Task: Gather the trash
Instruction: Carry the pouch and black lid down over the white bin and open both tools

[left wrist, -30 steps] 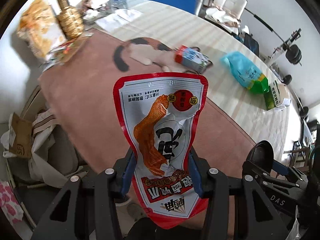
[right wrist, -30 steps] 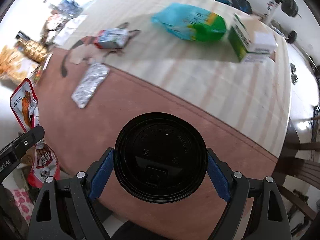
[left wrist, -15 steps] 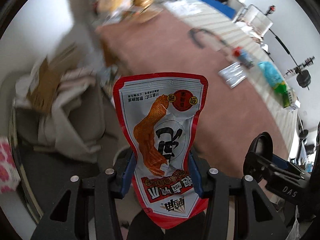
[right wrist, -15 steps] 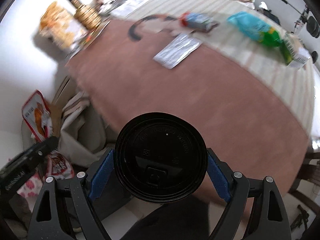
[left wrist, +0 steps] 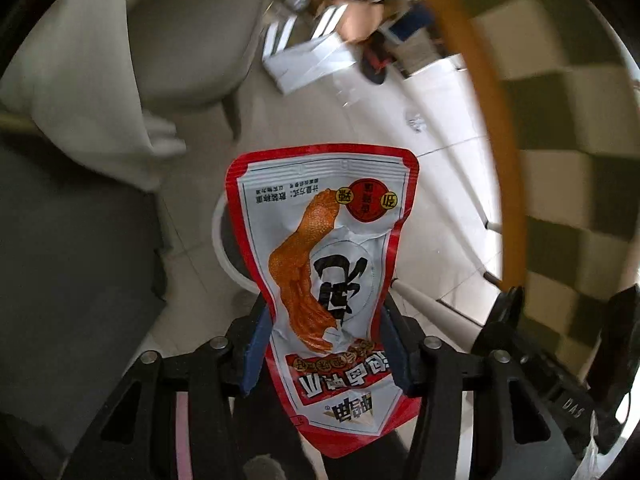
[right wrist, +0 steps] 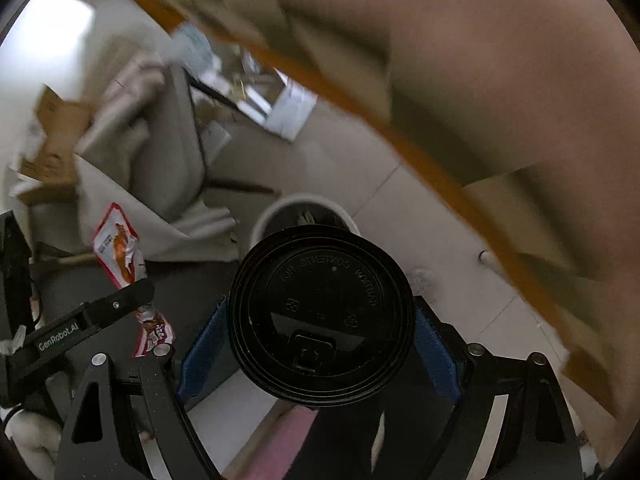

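A red and white snack pouch (left wrist: pixel 320 240) stands between the blue pads of my left gripper (left wrist: pixel 326 320), whose jaws are opening while the pads still touch its sides. Right below it on the tiled floor sits a white trash bin (left wrist: pixel 218 240), mostly hidden by the pouch. My right gripper (right wrist: pixel 320 328) is shut on a cup with a black lid (right wrist: pixel 320 280), held over the same bin (right wrist: pixel 280 208). The right wrist view also shows the left gripper (right wrist: pixel 100 312) and the pouch (right wrist: pixel 116 244) at its left side.
The table's orange-brown edge (left wrist: pixel 496 160) curves down the right, its checked cloth hanging beside it; the same edge (right wrist: pixel 440 168) crosses the right wrist view. A beige covered chair (left wrist: pixel 80 80) stands left of the bin. Cardboard (right wrist: pixel 52 128) and a white box (left wrist: pixel 308 60) lie further off.
Both grippers have swung off the tabletop and dropped beside the table, now pointing down at the floor and the white bin. Pouch and cup stay in their jaws.
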A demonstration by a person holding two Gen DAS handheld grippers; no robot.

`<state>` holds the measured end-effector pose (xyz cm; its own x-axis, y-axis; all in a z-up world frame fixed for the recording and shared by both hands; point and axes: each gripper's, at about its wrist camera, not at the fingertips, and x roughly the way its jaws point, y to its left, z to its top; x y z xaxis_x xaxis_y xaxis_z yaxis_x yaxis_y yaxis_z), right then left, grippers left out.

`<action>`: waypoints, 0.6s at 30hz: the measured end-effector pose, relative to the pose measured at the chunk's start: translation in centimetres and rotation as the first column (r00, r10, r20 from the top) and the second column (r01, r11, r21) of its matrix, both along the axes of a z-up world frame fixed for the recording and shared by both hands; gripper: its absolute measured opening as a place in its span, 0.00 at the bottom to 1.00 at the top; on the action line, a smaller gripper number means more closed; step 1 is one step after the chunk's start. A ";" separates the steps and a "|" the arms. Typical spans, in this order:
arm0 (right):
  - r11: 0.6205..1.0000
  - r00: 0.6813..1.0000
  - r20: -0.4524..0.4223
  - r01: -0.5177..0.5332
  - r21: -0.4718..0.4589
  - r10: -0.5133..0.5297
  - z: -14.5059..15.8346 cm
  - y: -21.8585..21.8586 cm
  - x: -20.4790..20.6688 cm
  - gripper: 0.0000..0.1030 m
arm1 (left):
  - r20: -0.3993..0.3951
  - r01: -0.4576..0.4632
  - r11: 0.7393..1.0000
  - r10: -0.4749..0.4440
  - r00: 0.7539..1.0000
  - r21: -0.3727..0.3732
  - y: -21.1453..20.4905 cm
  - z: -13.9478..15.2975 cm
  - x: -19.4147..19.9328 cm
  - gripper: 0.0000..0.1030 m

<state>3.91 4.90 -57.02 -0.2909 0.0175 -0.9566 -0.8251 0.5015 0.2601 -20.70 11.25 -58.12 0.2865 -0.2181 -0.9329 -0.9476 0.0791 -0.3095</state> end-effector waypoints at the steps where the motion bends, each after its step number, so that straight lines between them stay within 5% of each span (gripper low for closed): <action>1: 1.000 1.000 -0.016 -0.001 -0.007 0.001 -2.3 0.1 -0.4 0.86 | -0.005 -0.014 1.000 0.014 1.000 -0.011 0.0 -2.2 -0.4 0.52; 4: 0.999 0.998 -0.064 -0.019 -0.027 0.018 -9.0 0.3 -1.6 0.87 | -0.028 -0.037 0.999 0.036 0.999 -0.030 -0.1 -7.9 -1.4 0.68; 6: 0.998 0.995 -0.094 -0.041 -0.040 0.037 -12.8 0.5 -2.3 0.88 | -0.056 -0.052 0.998 0.051 0.997 -0.032 -0.2 -10.8 -2.2 0.94; 11: 0.993 0.980 -0.174 -0.106 -0.060 0.094 -20.9 1.6 -4.4 0.93 | -0.141 -0.075 0.997 0.075 0.987 0.008 -0.3 -14.3 -4.1 0.96; 18: 0.982 0.980 -0.106 -0.178 -0.064 0.170 -22.1 2.4 -5.9 1.00 | -0.257 -0.060 0.991 0.088 0.962 0.117 -0.9 -14.0 -5.7 0.96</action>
